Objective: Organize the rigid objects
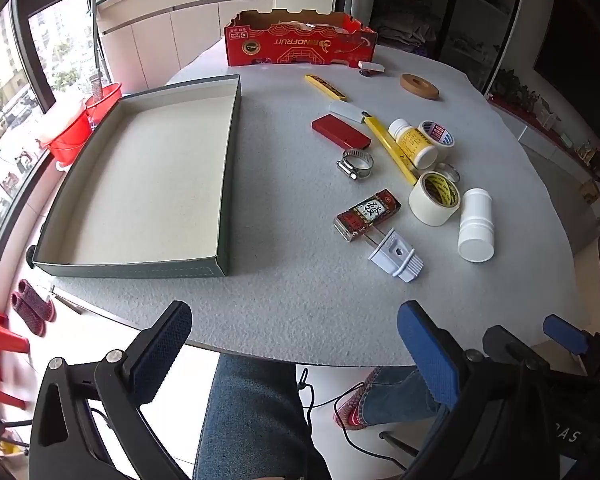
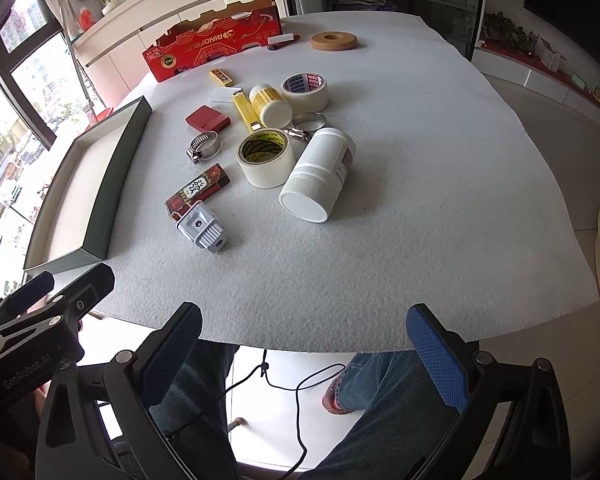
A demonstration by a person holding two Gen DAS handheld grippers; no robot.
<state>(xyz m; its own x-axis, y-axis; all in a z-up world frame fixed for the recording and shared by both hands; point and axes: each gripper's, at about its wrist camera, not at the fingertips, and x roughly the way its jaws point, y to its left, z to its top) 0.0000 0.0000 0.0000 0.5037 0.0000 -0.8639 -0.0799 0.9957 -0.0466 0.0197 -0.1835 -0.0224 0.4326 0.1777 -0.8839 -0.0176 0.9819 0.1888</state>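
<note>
A shallow green tray (image 1: 228, 184) with a bare beige floor lies at the table's left; it also shows in the right wrist view (image 2: 116, 184). Loose objects lie right of it: a white plug (image 1: 396, 256) (image 2: 204, 230), a red patterned box (image 1: 367, 214) (image 2: 198, 192), a tape roll (image 1: 434, 200) (image 2: 266, 156), a white bottle (image 1: 476, 226) (image 2: 320, 174), a hose clamp (image 1: 355, 164) (image 2: 204, 145), a flat red box (image 1: 340, 131) (image 2: 208, 119). My left gripper (image 1: 296, 352) and right gripper (image 2: 304, 356) are open and empty, off the table's near edge.
A red cardboard fruit box (image 1: 300, 42) stands at the far edge. A wooden ring (image 1: 419, 86), a yellow-label bottle (image 1: 413, 143), a second tape roll (image 1: 438, 136) and yellow sticks (image 1: 390, 148) lie further back. Legs in jeans (image 1: 256, 420) are below the table edge.
</note>
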